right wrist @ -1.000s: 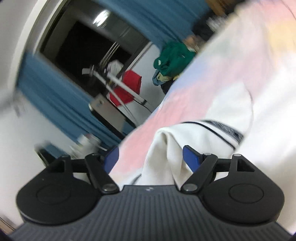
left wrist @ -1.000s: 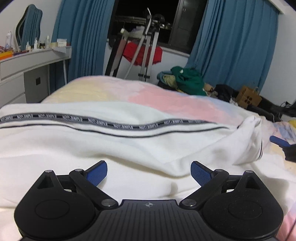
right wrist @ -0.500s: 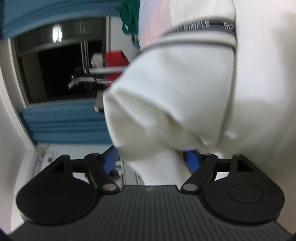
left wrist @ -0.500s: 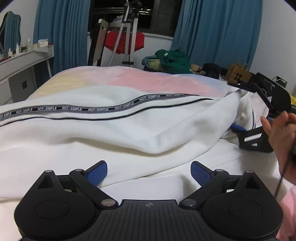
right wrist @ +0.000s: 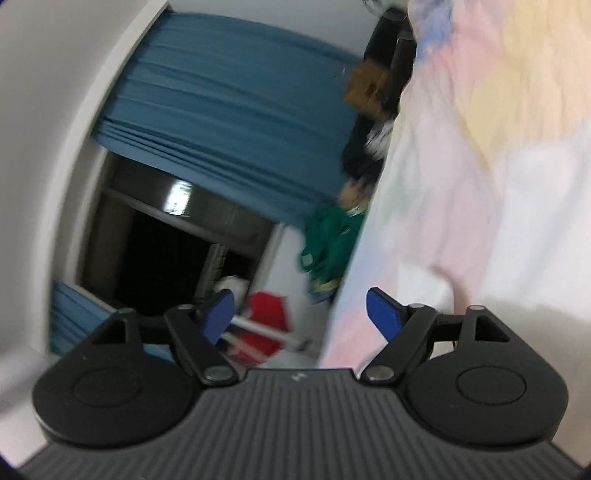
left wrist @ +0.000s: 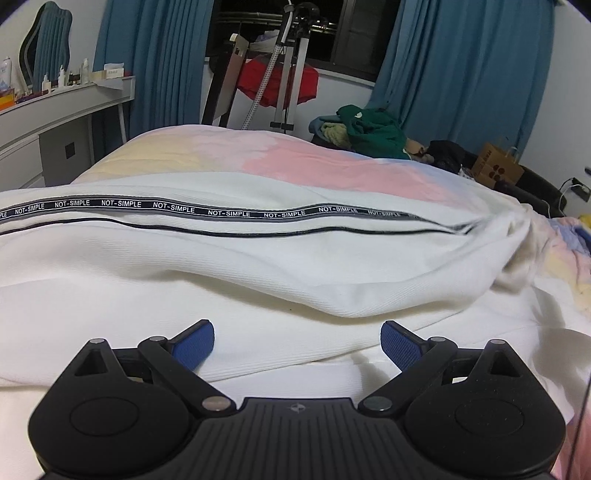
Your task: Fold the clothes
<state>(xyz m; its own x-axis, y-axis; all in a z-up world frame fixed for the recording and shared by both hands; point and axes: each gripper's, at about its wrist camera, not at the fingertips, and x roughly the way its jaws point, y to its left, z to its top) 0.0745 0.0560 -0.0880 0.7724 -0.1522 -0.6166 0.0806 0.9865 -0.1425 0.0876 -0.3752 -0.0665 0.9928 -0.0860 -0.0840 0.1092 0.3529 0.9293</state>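
Clearly legible along the white garment (left wrist: 258,266) is a dark woven tape (left wrist: 229,212) repeating "NOT-SIMPLE", with a thin black line running just below it. The garment lies spread across the bed (left wrist: 295,166), a folded ridge of it directly ahead of the left hand-held gripper (left wrist: 297,343), whose blue pads (left wrist: 195,345) stand wide apart over the white cloth, gripping nothing. The right hand-held gripper (right wrist: 300,314) is likewise spread apart and empty; its view is tilted and blurred, showing the pastel pink, yellow and blue bedcover (right wrist: 480,147) to its right. Beyond the bed hang blue curtains (left wrist: 461,66) around a dark window (left wrist: 273,22), with a red cloth (left wrist: 277,83) on a rack, a green clothes heap (left wrist: 373,129), a brown paper bag (left wrist: 496,168), and a white dresser (left wrist: 55,110) carrying bottles.
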